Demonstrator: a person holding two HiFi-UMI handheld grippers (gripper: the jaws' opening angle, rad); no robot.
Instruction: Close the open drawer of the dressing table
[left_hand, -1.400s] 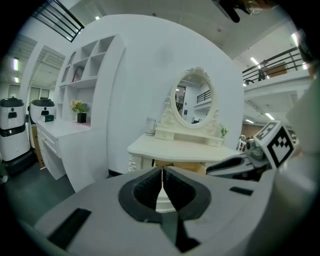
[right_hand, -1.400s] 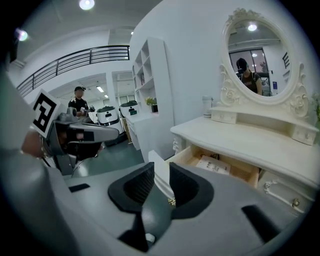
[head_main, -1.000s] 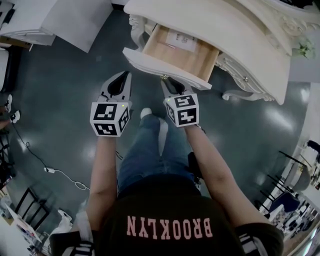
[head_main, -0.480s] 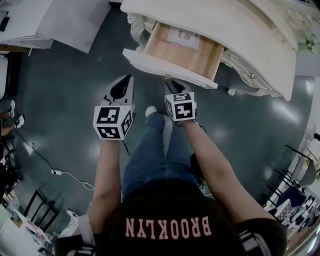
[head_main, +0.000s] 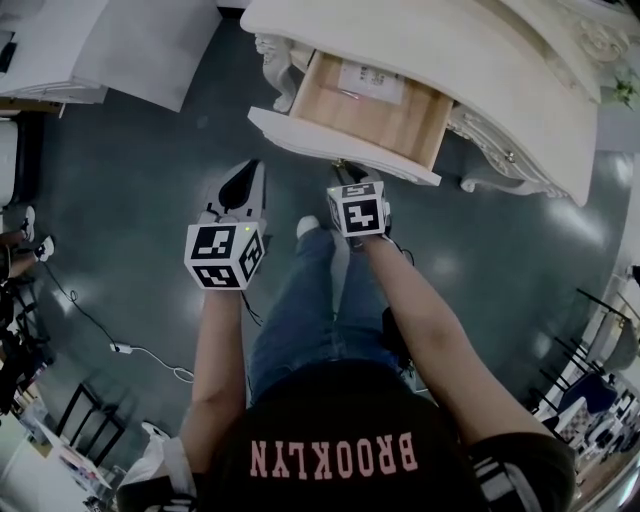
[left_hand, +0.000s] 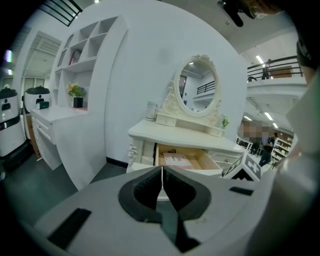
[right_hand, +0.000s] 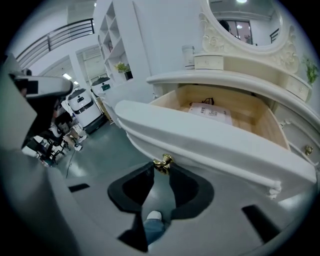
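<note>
The cream dressing table (head_main: 470, 60) has its drawer (head_main: 340, 150) pulled out, showing a wooden inside with a printed paper (head_main: 370, 78) in it. My right gripper (head_main: 345, 172) is just in front of the drawer's white front panel (right_hand: 210, 145). It is open, and the gold knob (right_hand: 163, 162) sits at the very ends of its tips (right_hand: 161, 170). My left gripper (head_main: 245, 175) hangs to the left of it, apart from the drawer, with its jaws (left_hand: 161, 174) shut on nothing. The left gripper view shows the open drawer (left_hand: 182, 160) further ahead.
An oval mirror (left_hand: 198, 85) stands on the table top. A white shelf unit (head_main: 130, 40) is at the left, with a cable (head_main: 120, 348) on the dark floor. The person's legs and a shoe (head_main: 308, 228) are directly below the grippers. Small knobs (head_main: 510, 155) mark other drawers at the right.
Both grippers have come lower, the right one more so and tilting more steeply down in front of the drawer. The drawer stays open.
</note>
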